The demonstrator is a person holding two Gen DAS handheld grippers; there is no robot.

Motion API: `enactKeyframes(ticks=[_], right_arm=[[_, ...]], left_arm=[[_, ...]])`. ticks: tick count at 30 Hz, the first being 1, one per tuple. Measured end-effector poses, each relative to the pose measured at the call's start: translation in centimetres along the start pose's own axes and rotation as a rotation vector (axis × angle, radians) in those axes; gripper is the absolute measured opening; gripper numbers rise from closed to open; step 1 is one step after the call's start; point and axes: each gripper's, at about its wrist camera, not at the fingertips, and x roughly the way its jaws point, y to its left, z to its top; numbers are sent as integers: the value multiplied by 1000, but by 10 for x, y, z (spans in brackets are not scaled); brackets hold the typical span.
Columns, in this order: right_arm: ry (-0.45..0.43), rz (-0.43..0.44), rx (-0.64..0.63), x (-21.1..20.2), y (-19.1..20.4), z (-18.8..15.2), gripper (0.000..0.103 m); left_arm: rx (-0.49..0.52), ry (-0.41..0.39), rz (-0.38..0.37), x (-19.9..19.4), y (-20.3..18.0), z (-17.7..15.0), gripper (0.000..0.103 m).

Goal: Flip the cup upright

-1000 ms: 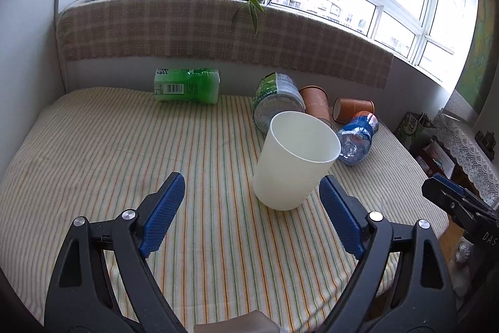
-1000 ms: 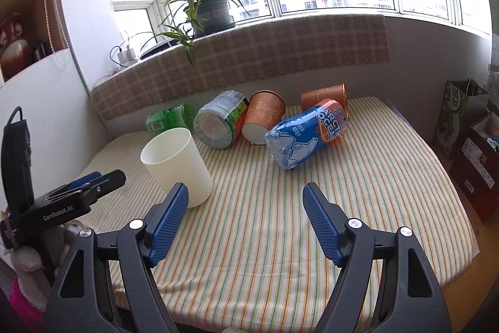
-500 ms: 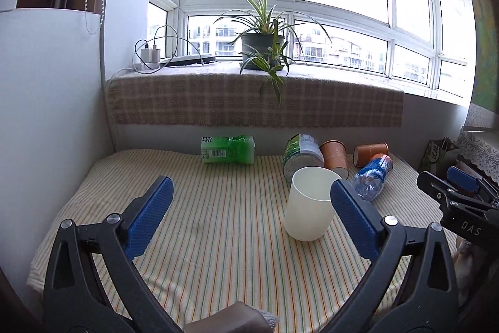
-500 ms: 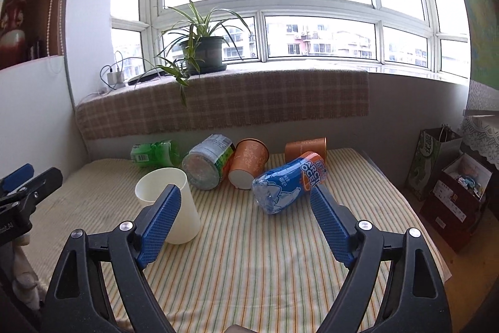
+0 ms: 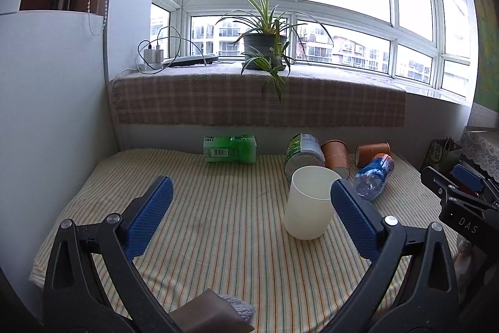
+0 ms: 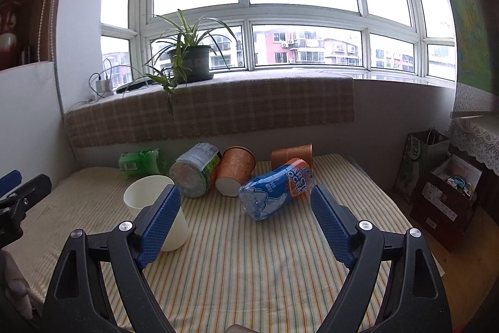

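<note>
Jaws wide on left gripper (image 5: pixel 249 217) and right gripper (image 6: pixel 244 222), white cup (image 5: pixel 310 202) upright on striped cloth (image 5: pixel 218 223), bottles behind.

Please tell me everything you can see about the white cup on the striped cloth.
The white cup is plain, smooth and slightly translucent, like plastic, wider at the rim than at the base. It stands upright, mouth up, and looks empty. It rests on the striped cloth, in front of a lying can and a brown cup; whether it touches them cannot be told. Neither tool holds it.
</note>
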Motion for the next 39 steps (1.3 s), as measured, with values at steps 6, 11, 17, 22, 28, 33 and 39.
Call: enactKeyframes(ticks=[6,11,17,22,28,33,39], right_arm=[[4,0,10,1,-2,0,85],[6,1,11,2,-2,0,85],[14,3,20,3,-2,-2,85],[22,7,23,5,-2,-2,85],[25,8,21,6,-2,-3,85],[35,12,32,8,-3,-4,85],[36,11,33,8,-3,-4,85]], left_arm=[[-1,1,0,0,0,0,103],[-6,4,2,-1,-1,2,103],[-6,4,2,-2,-1,2,103],[-8,3,3,-1,-1,2,103],[-8,5,3,0,-1,3,103],[-8,4,4,0,0,3,103],[-7,4,3,0,0,3,103]])
